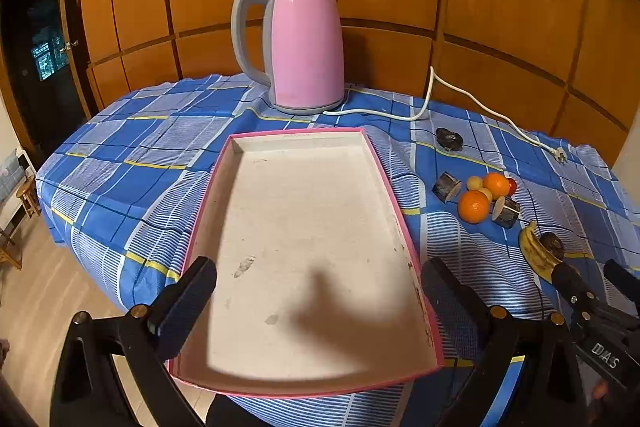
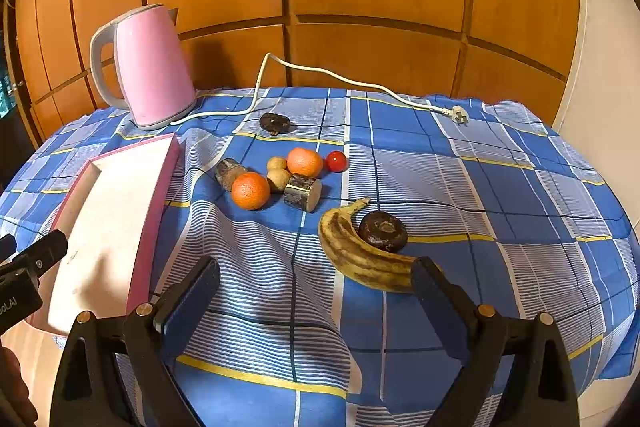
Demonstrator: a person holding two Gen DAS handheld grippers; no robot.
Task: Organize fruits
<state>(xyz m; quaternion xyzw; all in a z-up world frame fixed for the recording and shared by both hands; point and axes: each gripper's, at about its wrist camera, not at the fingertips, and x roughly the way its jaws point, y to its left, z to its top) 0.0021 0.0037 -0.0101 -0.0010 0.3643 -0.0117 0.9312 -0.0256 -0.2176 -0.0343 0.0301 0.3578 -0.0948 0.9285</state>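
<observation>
Starting: nothing sorted yet, pink-rimmed tray (image 1: 304, 227) bare inside, all fruit out on the tabletop (image 2: 500, 187).
Left claw (image 1: 318, 303): jaws wide apart, holding nothing, poised over the tray's near end.
Right claw (image 2: 316, 299): jaws wide apart, empty; banana (image 2: 360, 255) just ahead, its end beside the right pad.
Next move (my read): push the right claw forward and down so the jaws straddle the banana, close, carry it left to the tray.
Fruit location: right of the tray; two oranges (image 2: 251, 191), a cherry tomato (image 2: 336, 161) and small tan fruits (image 2: 278, 175) clustered among wood chunks (image 2: 303, 192).
Banana look: overripe, heavy brown streaks, curved, touching a dark round lump (image 2: 383, 231); probably soft, so grip lightly.
</observation>
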